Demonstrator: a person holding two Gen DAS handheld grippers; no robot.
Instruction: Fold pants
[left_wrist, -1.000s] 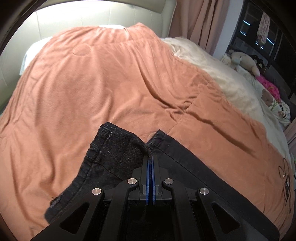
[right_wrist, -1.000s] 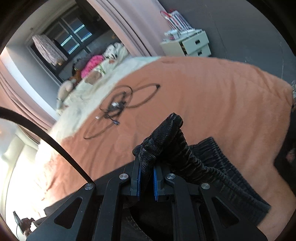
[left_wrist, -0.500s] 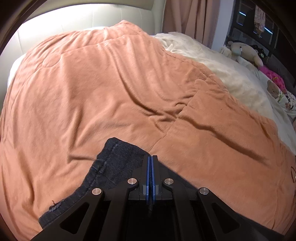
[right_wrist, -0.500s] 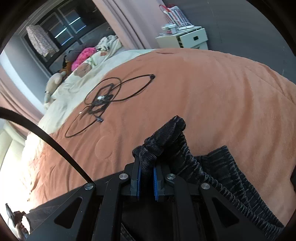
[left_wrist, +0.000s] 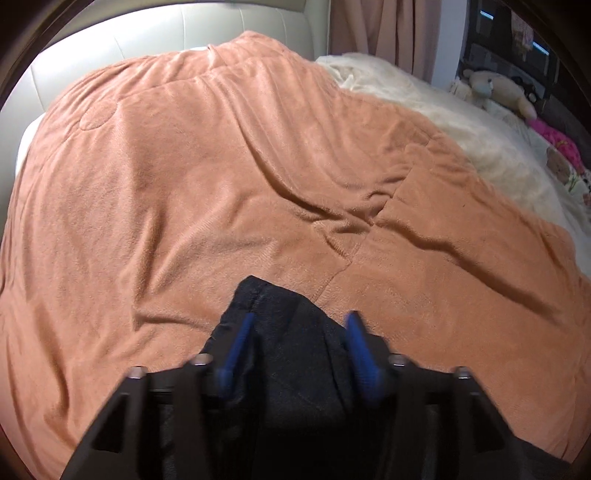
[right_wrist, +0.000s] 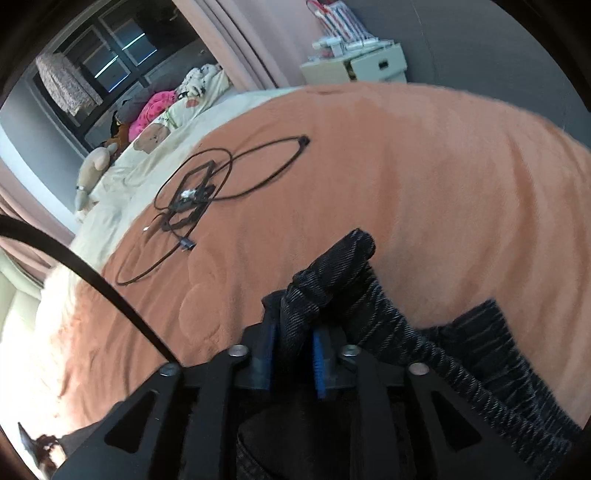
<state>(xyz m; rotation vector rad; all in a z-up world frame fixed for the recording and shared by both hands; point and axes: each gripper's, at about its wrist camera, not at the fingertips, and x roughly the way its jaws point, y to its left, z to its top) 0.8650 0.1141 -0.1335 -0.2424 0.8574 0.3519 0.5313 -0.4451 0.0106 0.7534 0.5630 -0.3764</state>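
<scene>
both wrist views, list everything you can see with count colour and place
pants: one, black, on the orange blanket just ahead of both grippers
orange blanket: one, covering most of the bed
cream bedding: one, along the blanket's far side
headboard: one, white, padded, behind the blanket
cable: one tangle, black, on the blanket
plush toys: several, beige and pink, along the bed's edge
curtain: pink, behind the bed
drawer unit: one, pale, by the grey wall
left gripper: black with blue pads, jaws just opened, pants between them, not pressed
right gripper: black with blue pads, jaws just opening, bunched waistband between them
</scene>
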